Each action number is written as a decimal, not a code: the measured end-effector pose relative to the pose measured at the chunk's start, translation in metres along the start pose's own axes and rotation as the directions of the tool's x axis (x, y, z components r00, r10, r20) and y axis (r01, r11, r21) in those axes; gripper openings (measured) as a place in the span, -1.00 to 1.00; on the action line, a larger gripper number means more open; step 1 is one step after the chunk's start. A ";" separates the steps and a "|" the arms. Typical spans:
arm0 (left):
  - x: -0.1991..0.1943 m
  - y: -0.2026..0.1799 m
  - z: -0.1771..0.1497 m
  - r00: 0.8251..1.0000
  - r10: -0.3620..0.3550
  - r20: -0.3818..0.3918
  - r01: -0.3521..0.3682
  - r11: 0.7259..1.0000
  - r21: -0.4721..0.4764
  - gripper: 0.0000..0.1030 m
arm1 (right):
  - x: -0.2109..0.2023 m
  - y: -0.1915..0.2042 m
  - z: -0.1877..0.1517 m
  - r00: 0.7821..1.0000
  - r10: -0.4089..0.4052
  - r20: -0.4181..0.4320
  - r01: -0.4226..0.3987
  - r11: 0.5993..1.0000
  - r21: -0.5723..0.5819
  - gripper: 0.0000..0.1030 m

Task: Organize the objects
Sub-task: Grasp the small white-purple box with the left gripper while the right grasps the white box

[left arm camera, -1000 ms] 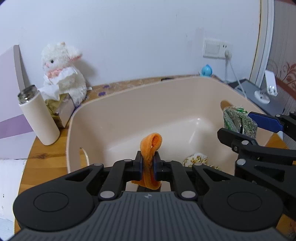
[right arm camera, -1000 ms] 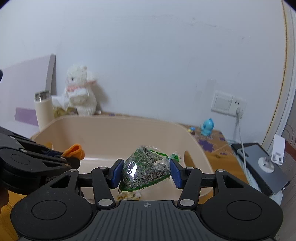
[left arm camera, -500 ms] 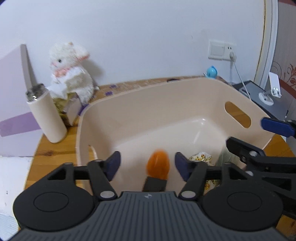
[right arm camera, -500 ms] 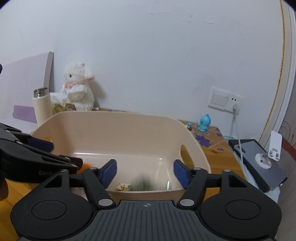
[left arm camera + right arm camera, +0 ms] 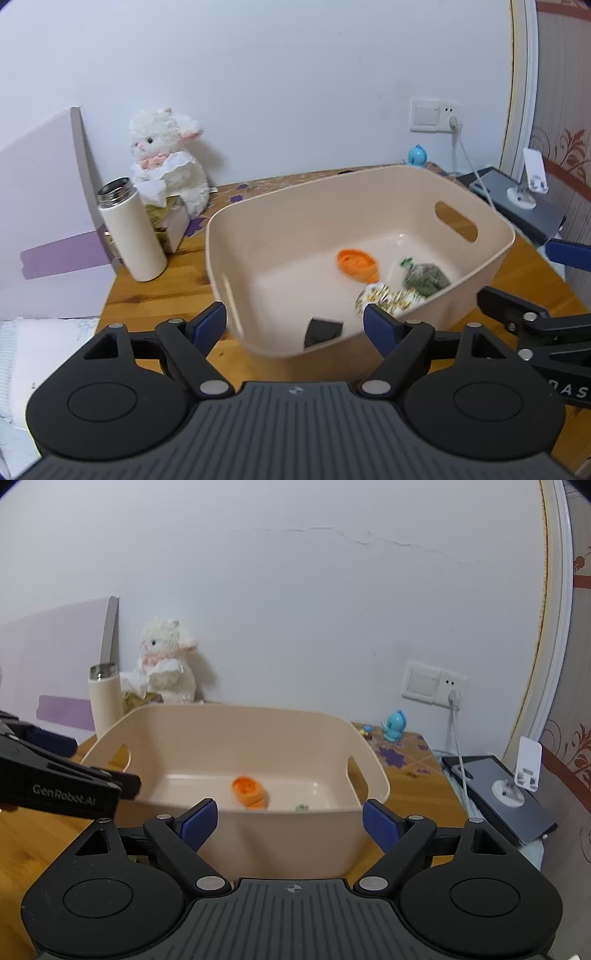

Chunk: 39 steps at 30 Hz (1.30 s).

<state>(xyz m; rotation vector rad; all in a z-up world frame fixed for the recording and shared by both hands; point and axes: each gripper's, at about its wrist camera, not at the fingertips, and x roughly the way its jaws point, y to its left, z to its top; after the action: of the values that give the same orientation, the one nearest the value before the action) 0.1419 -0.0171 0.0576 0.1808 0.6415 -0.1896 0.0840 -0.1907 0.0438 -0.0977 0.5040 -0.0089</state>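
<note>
1 beige plastic bin [image 5: 280, 236], holding 1 orange fabric piece [image 5: 356, 264], 1 green-filled clear bag [image 5: 424, 277], 1 floral packet [image 5: 388, 299], 1 black item [image 5: 323, 330].

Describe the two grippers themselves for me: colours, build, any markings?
Both match: black linkage arms with silver pivot pins, blue finger pads, two round black discs and a ribbed grey body bearing a small crosshair mark. The left gripper shows white "GenRobot.AI" lettering on its side in the right wrist view. The right gripper looks identical. No cables visible.
</note>
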 end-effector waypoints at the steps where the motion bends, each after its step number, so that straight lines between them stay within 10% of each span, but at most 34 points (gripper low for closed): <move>1: -0.001 0.001 -0.004 1.000 -0.001 -0.006 0.001 1.000 0.001 0.60 | -0.001 0.001 -0.003 1.000 -0.002 -0.007 0.002 1.000 -0.003 0.71; 39: 0.068 0.005 -0.072 0.981 -0.084 -0.177 0.073 0.995 -0.067 0.34 | 0.054 0.029 -0.083 0.942 0.106 -0.319 -0.098 0.994 0.041 0.47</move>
<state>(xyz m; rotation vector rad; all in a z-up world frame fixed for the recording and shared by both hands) 0.1548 -0.0043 -0.0401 0.1150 0.8343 -0.2317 0.0904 -0.1709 -0.0574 -0.0453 0.8349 0.0721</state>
